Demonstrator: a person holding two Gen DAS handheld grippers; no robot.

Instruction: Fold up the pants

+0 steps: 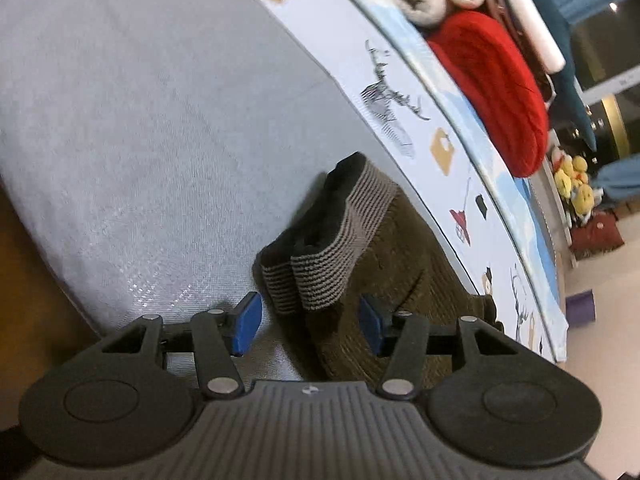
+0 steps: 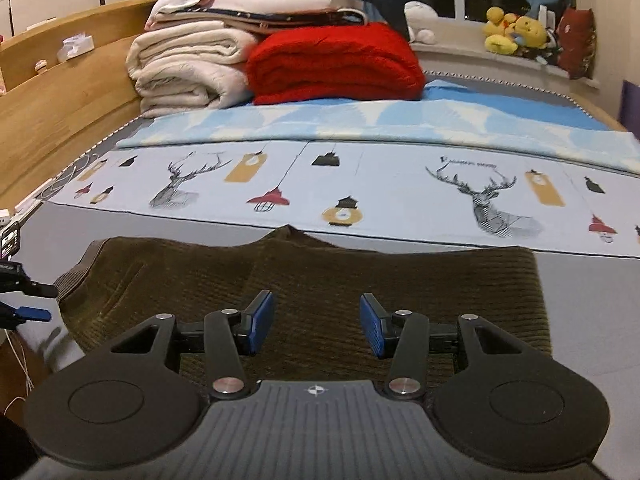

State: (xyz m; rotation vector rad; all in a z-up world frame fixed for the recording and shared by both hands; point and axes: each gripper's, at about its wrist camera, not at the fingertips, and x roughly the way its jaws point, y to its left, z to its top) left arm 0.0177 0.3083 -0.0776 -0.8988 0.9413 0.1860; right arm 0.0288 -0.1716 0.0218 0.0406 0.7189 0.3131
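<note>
My left claw [image 1: 308,326] gapes empty beside the ribbed cuffs [image 1: 316,264], my right claw [image 2: 317,326] open above the brown corduroy pants [image 2: 320,280] lying folded on the bed [image 2: 580,300]; further folds probably remain.

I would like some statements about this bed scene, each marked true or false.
1. The pants are dark brown with grey ribbed cuffs. True.
2. The right gripper is shut on the pants. False: its jaws stand open, with nothing between the pads.
3. A red blanket lies beside a pile of cream blankets. True.
4. The pants hang over the wooden bed frame. False: they lie flat on the grey sheet.
5. The left gripper grips both cuffs. False: its jaws are open, and the cuffs lie just ahead of the pads.
</note>
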